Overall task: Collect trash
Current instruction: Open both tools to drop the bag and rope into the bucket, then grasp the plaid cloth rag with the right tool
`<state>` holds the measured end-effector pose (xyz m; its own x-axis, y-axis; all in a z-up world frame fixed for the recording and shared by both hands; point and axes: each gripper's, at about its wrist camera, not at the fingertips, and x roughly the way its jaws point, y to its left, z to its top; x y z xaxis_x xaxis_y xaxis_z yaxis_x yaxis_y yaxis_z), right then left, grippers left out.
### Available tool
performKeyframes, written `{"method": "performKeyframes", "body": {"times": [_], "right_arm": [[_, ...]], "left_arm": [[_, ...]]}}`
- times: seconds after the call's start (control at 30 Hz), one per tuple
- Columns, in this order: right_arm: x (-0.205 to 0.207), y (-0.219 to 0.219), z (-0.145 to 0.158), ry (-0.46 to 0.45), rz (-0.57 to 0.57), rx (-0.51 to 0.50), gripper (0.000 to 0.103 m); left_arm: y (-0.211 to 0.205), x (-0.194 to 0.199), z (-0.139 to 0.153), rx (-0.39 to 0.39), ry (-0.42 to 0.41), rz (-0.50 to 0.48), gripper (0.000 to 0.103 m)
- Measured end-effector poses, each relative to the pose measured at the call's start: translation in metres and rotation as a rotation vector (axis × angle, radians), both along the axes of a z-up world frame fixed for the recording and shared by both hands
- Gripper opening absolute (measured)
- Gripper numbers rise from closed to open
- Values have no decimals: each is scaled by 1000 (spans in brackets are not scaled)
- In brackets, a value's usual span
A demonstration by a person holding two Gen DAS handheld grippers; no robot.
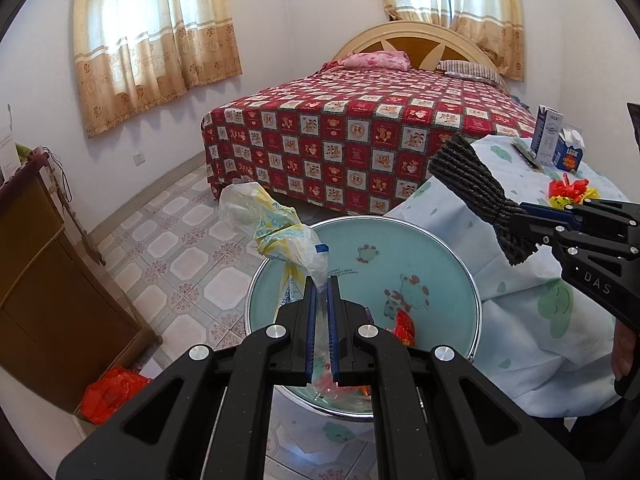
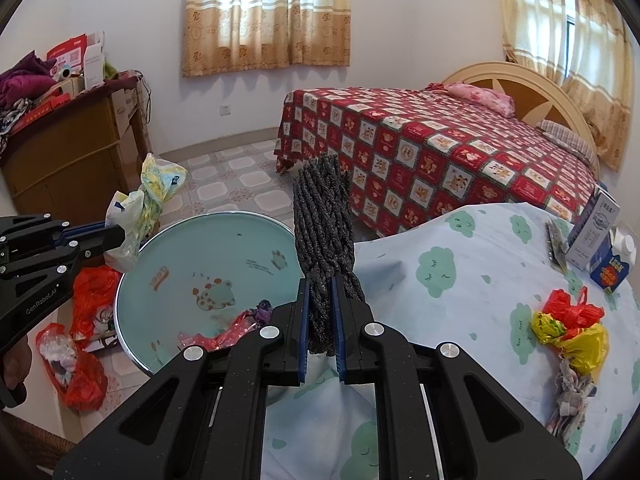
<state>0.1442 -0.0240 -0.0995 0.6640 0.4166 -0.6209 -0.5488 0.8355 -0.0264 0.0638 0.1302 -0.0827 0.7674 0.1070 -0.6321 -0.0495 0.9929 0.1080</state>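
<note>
While clamped, bag [image 1: 276, 232] sticks past left tool [image 1: 322, 300].

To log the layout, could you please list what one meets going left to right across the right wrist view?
Left gripper → red bags on the floor → basin → grey cloth → red and yellow bags → cartons.

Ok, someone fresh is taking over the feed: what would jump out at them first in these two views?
Probably the two loaded grippers: the left gripper pinches a crumpled plastic bag above the round basin, and the right gripper clamps a dark woven cloth standing upright beside it. Behind them the red patchwork bed fills the room, with more bagged trash on the cloud-print tablecloth.
</note>
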Motion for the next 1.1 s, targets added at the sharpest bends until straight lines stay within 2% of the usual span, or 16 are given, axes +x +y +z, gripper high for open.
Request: {"method": "performKeyframes", "body": {"times": [0.5,0.67,0.73,0.8,0.87,1.0,1.03,1.1], "right_arm": [[-5,10,-3,5,28,-6,11],[-8,17,-6,22,81,-7,12],[-9,18,-8,22,87,-2,33],[-9,16,-9,28,80,1,35],[-8,15,-9,30,74,4,35],[-9,3,-6,26,48,21,38],[-10,-1,-5,25,40,24,39],[-14,-16,-3,16,5,23,39]], "left_arm": [[-2,1,-5,-8,7,-1,5],[-3,0,-6,-13,11,-12,8],[-6,-1,-7,-15,11,-23,8],[-10,-1,-8,-14,12,-32,12],[-12,-1,-11,-14,14,-34,28],[-13,0,-14,-15,26,-34,38],[-13,1,-15,-18,27,-28,48],[-14,1,-17,-18,30,-18,52]]}}
